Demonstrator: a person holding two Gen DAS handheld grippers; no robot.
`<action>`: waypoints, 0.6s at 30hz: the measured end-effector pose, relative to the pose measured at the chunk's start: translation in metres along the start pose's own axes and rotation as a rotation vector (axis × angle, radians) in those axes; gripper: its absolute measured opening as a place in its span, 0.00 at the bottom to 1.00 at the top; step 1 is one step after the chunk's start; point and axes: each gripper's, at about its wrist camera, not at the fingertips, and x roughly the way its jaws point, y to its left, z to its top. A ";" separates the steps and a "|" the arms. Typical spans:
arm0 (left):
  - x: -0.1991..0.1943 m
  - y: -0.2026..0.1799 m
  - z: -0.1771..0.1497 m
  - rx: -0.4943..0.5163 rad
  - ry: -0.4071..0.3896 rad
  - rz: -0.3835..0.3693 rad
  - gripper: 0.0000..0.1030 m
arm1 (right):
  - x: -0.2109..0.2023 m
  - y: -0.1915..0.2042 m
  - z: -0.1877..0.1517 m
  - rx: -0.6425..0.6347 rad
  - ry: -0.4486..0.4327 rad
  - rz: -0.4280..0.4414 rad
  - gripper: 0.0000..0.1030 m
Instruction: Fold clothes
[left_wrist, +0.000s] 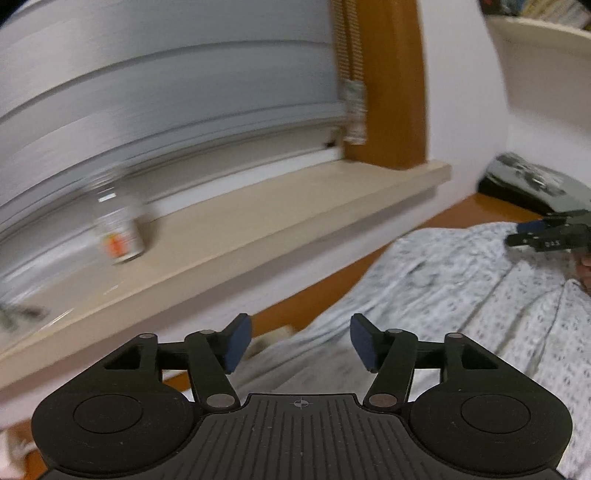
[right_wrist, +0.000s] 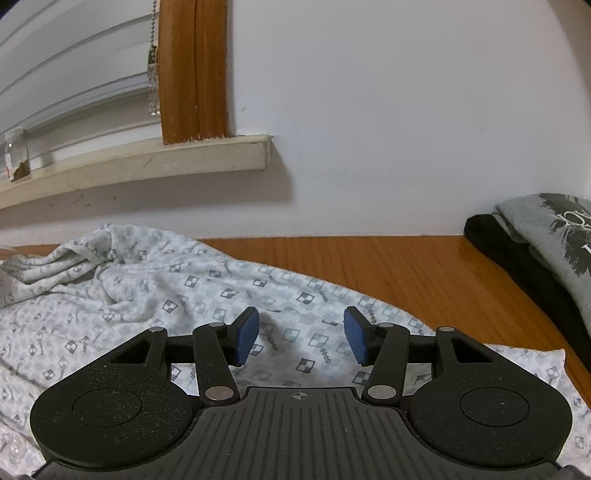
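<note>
Both tools, left (left_wrist: 301, 341) and right (right_wrist: 301, 336), are spread, empty, over the shirt (right_wrist: 207, 295): thin, limp, probably light; pinch its hem.

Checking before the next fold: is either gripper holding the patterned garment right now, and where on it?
Nothing is held. The left gripper and right gripper both have jaws open, empty, above the patterned garment.
</note>
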 end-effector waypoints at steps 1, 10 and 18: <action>0.010 -0.006 0.006 0.005 0.006 -0.019 0.62 | 0.000 0.000 0.000 0.001 -0.001 -0.002 0.50; 0.077 -0.048 0.027 0.071 0.047 -0.089 0.65 | 0.000 0.001 0.001 -0.003 0.003 -0.007 0.51; 0.089 -0.065 0.032 0.108 0.014 -0.076 0.02 | 0.000 0.001 0.001 0.000 0.007 -0.003 0.51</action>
